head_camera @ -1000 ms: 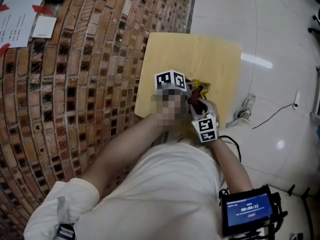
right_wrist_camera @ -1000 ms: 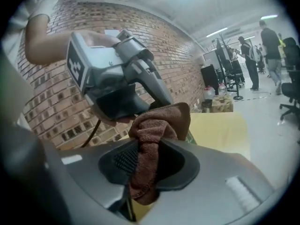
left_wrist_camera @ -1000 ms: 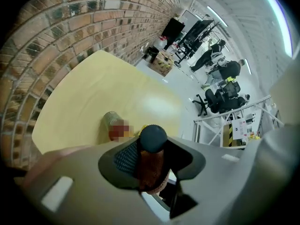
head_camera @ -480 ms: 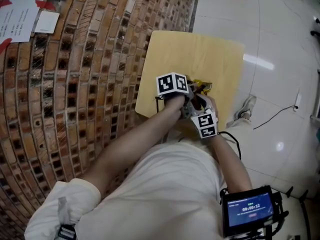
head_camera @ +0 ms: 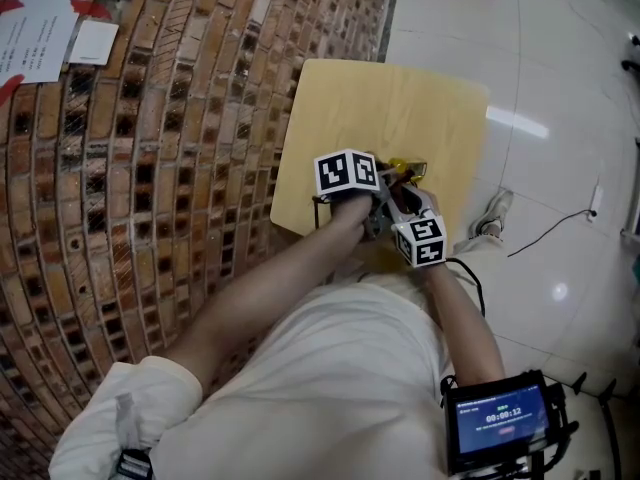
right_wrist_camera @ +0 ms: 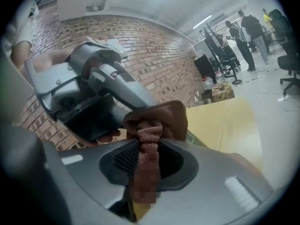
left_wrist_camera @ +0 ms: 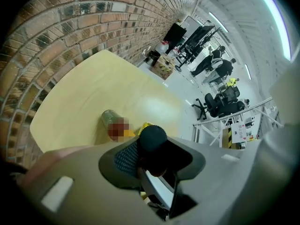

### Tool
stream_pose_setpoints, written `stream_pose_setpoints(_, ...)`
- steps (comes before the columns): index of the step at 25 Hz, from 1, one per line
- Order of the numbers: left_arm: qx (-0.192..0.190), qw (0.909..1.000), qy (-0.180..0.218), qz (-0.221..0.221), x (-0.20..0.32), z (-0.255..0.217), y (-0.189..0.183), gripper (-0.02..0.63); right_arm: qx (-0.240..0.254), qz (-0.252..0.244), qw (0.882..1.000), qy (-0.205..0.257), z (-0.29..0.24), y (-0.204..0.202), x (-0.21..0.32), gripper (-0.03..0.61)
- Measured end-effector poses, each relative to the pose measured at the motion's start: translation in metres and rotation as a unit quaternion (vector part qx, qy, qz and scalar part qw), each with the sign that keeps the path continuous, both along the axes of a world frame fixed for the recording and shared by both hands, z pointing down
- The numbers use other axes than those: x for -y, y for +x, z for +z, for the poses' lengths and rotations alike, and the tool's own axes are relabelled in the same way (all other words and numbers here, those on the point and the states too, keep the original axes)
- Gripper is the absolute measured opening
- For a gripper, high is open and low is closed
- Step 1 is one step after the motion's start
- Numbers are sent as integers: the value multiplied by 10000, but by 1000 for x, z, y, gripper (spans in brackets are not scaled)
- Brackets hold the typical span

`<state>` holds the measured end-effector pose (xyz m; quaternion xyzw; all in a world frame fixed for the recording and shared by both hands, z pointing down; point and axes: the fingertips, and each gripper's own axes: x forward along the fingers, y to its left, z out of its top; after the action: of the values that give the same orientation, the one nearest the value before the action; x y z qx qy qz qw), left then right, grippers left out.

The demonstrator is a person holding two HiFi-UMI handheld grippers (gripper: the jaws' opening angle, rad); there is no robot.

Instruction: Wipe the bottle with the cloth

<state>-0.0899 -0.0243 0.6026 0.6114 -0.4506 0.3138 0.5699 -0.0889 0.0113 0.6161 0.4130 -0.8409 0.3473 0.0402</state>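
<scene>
left gripper view puts the bottle (left_wrist_camera: 152, 138) right in the left gripper (left_wrist_camera: 152, 159). its jaws stand partway apart and clamp the dark body from both sides, and the round black cap pokes up past them. right gripper view shows the right gripper (right_wrist_camera: 149, 162) with its jaws narrow, pinching a brown cloth (right_wrist_camera: 157, 122). the free end is bunched into a wad above the jaws, just beside the left gripper and the dark thing it holds. i cannot tell whether the wad presses on the bottle or stops just short of it.

in the head view both grippers meet over the near edge of the small wooden table (head_camera: 400, 108), close in front of the person. the bottle seems to be held up off the table, not standing on it. a green cylinder (left_wrist_camera: 108, 118) lies on its side on the table with a yellow thing (left_wrist_camera: 143, 125) next to it, and neither gripper is on them.

my reading is that the 2 pickups are done, with the bottle in 1 gripper and the cloth in the other. the wiping itself is under way or about to start. no picture shows how much of the bottle has been rubbed, and i see no dirt to judge by. what is left, i think, is to work the cloth round the body and cap.
</scene>
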Motion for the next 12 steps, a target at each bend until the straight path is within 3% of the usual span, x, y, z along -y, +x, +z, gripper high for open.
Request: stream_pose_setpoints(12,-79,9998,-168,-105,-14,5,1,169,-51,119,9996,-237,25,13,-4,87)
